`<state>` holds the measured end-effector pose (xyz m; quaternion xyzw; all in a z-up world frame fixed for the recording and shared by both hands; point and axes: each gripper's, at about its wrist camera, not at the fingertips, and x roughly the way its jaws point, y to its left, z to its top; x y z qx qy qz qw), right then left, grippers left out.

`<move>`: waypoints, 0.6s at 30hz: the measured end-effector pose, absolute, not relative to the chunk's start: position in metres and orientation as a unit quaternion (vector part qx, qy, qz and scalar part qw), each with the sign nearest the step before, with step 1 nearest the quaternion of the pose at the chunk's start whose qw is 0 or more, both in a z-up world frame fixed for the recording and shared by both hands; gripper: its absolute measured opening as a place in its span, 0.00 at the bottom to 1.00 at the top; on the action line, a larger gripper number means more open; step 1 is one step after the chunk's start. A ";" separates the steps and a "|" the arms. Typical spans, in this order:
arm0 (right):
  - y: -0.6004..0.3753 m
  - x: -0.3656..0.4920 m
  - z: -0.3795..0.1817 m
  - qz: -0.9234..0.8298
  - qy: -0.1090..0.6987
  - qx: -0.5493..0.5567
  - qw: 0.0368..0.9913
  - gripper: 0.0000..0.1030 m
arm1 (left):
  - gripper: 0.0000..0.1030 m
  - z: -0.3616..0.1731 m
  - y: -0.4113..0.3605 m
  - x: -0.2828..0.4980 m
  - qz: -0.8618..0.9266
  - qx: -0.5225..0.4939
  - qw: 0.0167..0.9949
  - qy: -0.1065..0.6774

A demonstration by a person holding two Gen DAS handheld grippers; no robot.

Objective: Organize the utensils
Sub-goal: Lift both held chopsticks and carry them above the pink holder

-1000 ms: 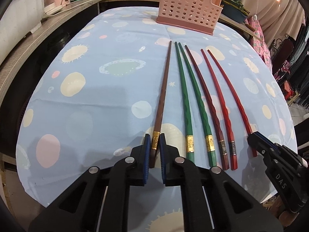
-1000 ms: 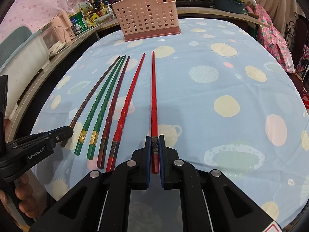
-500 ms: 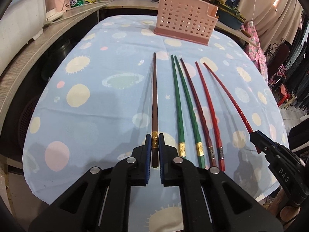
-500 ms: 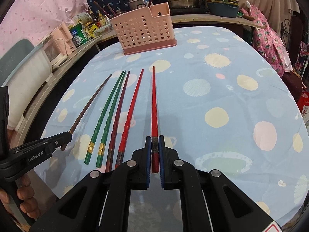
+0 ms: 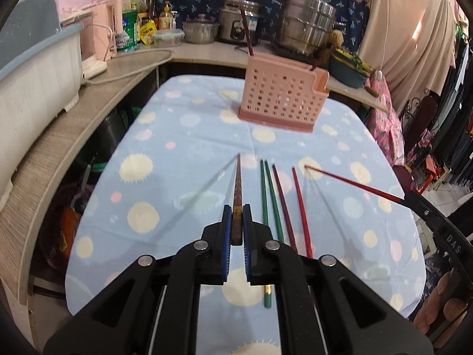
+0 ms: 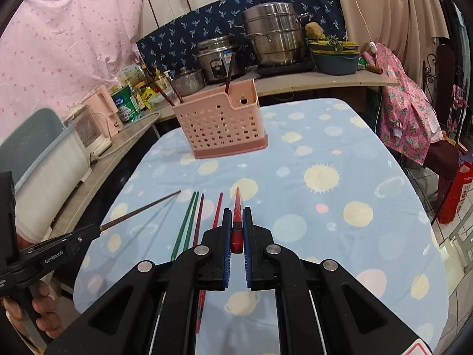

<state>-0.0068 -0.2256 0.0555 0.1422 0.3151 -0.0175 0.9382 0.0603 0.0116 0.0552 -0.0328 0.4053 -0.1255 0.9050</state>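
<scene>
- Two chopsticks are held clear of the bench, one per gripper: the brown chopstick [image 5: 237, 195] is clenched near its thick end in the left gripper [image 5: 235, 222], and the red chopstick [image 6: 237, 216] likewise in the right gripper [image 6: 236, 224].
- Four chopsticks are left lying side by side on the spotted cloth [image 5: 177, 177]: the green pair [image 5: 269, 195], a dark red one [image 5: 283, 204] and a bright red one [image 5: 301, 207].
- One pink holder [image 6: 220, 124] is stood at the far end of the bench, well apart from both tips; several sticks are already seen upright in it.
- Risk, slip: each stick is pinched at one end only, so rotation or drooping between the fingers is likely if the grip is eased during the carry.
- Risk, miss: the long free tips could catch the holder's rim or perforated wall and tip it.
- Risk, collision: with both sticks aimed forward, crossing at the opening is possible.
</scene>
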 end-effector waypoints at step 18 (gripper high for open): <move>-0.259 0.036 0.103 0.003 0.264 0.212 0.941 0.07 | 0.07 0.129 0.011 0.119 -0.119 -0.058 0.934 0.331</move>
